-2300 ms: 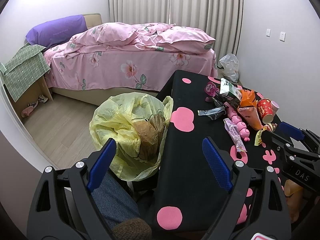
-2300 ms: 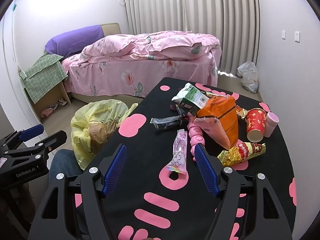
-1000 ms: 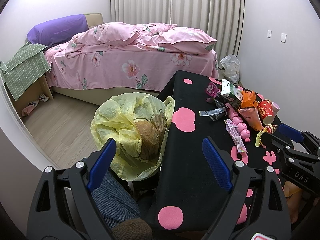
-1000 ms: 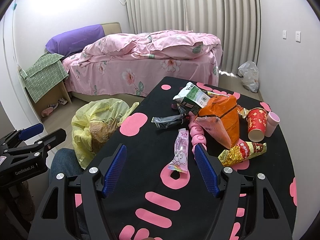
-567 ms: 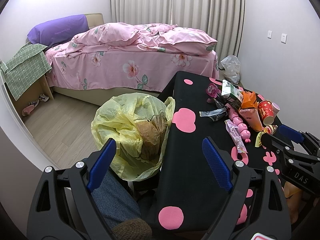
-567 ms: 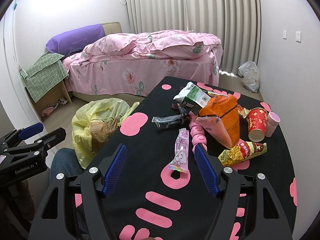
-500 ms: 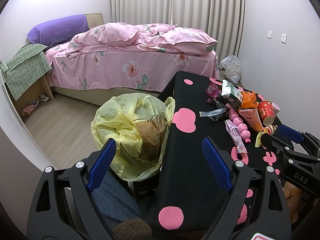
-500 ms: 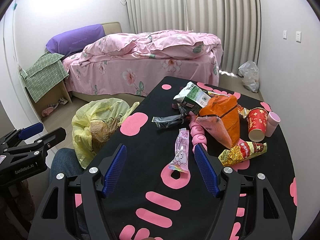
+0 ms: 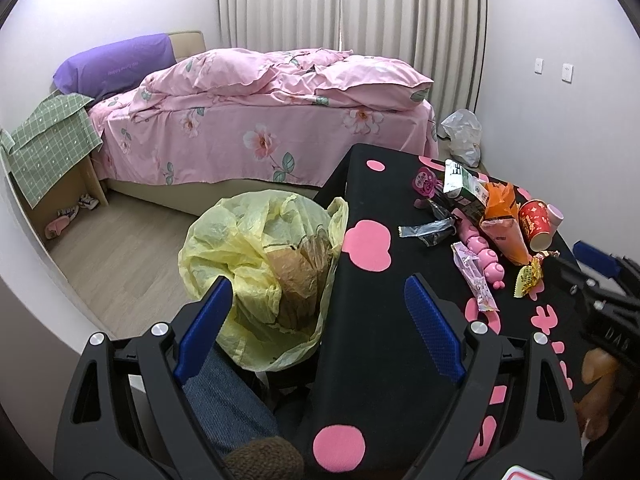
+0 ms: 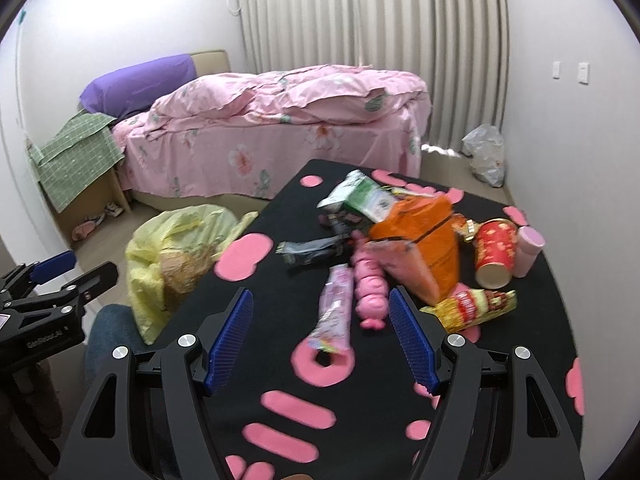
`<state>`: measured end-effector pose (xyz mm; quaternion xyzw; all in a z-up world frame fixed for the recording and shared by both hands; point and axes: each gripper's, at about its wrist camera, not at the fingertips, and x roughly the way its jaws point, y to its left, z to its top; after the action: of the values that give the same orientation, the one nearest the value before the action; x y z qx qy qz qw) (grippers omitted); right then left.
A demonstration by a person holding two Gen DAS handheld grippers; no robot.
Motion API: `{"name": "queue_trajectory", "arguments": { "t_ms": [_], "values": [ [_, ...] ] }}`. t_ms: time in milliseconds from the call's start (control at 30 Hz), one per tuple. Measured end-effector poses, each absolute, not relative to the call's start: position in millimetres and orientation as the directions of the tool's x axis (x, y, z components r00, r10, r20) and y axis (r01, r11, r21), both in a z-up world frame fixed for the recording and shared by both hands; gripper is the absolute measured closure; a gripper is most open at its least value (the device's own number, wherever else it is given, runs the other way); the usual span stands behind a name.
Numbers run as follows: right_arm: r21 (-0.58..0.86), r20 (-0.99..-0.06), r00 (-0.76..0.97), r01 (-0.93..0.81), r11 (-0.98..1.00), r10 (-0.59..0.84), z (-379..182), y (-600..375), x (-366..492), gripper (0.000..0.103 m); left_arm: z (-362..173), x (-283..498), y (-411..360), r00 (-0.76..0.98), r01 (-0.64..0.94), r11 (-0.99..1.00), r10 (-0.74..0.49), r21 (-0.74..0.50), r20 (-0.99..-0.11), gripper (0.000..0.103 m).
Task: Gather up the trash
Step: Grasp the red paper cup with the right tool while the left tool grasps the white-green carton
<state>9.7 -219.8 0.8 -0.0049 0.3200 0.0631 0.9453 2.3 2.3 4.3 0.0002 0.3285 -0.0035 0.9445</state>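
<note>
Trash lies heaped on the black tabletop (image 10: 280,360) ahead of the right gripper (image 10: 320,338), whose jaws stand spread and empty. Yellow bag (image 9: 256,264) hangs just beyond the left gripper (image 9: 320,320), also spread. Orange packet (image 10: 424,248) ahead-right; pink wrapper (image 10: 334,306) lies nearest between the right gripper's fingers.

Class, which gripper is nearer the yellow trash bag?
Left. The left gripper hangs right beside the yellow trash bag; the right gripper is over the table, facing the wrappers.
</note>
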Motion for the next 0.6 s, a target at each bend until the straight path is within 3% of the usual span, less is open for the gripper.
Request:
{"name": "queue_trajectory", "arguments": {
  "t_ms": [267,500,600],
  "values": [
    [-0.017,-0.586,0.81,0.004,1.0,-0.014,-0.9,-284.9,27.2,0.036,-3.6,32.8,-29.1,0.8,0.123,0.992,-0.1,-0.001,-0.591,0.02],
    [-0.028,-0.597,0.795,0.113,0.993,-0.107,-19.5,-346.5,38.1,0.036,-17.2,89.1,-72.0,0.745,0.317,0.941,-0.324,-0.119,-0.582,0.019],
    [-0.019,-0.605,0.786,0.151,0.988,-0.131,-26.6,-365.7,43.1,0.036,-16.5,127.9,-92.5,0.715,0.375,0.911,-0.4,-0.168,-0.573,0.012]
  ]
}}
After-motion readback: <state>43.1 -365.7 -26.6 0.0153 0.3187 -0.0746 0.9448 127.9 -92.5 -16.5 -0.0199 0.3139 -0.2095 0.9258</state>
